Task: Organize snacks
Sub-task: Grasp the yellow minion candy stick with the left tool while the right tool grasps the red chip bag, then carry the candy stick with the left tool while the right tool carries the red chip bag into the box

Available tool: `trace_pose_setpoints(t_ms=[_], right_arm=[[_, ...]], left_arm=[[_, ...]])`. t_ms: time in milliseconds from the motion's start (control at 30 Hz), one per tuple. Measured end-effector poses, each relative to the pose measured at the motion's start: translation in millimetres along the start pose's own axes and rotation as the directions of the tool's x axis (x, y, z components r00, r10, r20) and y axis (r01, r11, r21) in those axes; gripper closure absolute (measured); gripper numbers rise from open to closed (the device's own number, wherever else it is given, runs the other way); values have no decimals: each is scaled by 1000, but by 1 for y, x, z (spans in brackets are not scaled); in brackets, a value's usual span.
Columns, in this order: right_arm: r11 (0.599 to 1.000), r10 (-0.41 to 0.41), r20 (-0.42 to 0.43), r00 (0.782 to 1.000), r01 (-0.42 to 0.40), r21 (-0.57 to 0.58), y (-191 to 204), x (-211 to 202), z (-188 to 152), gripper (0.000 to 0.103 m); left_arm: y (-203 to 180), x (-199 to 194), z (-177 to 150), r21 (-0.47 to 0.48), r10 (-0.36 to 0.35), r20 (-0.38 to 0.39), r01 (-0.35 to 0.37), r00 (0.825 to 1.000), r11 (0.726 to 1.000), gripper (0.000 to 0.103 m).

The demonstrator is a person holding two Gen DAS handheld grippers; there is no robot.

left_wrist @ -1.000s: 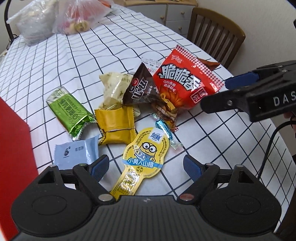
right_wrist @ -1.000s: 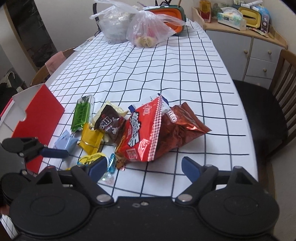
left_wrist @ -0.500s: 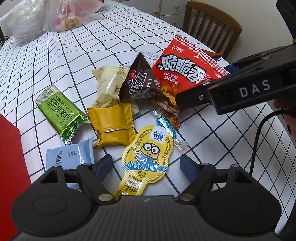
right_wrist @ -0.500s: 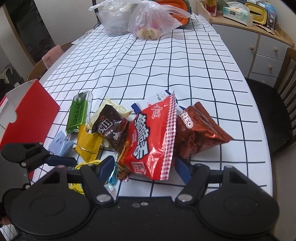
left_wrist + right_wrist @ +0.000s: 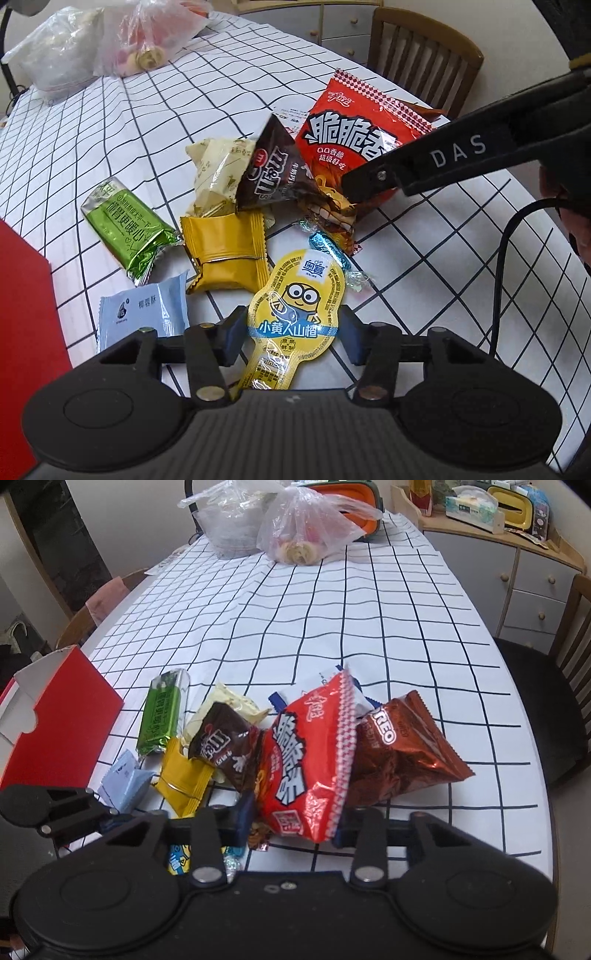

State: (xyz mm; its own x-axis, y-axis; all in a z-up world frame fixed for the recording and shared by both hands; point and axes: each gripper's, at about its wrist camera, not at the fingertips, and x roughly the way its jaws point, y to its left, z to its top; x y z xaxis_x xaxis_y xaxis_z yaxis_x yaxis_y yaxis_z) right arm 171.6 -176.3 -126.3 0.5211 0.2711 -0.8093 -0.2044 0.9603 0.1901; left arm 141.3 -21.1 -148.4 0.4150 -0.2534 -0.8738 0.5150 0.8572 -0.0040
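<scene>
From the left wrist, the snacks lie in a loose heap on the table point(image 5: 155, 122) and none looks sorted; the red box point(image 5: 26, 295) at the left shows nothing inside, so nearly all the work seems left. The left gripper point(image 5: 293, 334) hovers low, fingers apart around the yellow pouch point(image 5: 295, 306), apparently not clamped.

From the right wrist, the right gripper point(image 5: 295, 825) sits low at the heap's near edge, fingers straddling the red bag point(image 5: 306, 768); whether they pinch it, I cannot tell.

Oreo bag point(image 5: 402, 753) partly hidden behind red chip bag point(image 5: 306, 760); red box point(image 5: 26, 295) cut off.
</scene>
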Motion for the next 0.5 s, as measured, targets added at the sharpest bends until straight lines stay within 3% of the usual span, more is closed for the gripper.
trace_pose_setpoints(t_ms=[133,500], right_arm=[[1000,8,35,999,-8,10,2,-5,-2,80],[999,-43,76,996,41,20,5,-27,-12,83]], left_arm=[[5,-3,-2,-60,6,-1,-6,1000,998,52],[20,-16,-11,-226,18,10,-16,1000,974,52]])
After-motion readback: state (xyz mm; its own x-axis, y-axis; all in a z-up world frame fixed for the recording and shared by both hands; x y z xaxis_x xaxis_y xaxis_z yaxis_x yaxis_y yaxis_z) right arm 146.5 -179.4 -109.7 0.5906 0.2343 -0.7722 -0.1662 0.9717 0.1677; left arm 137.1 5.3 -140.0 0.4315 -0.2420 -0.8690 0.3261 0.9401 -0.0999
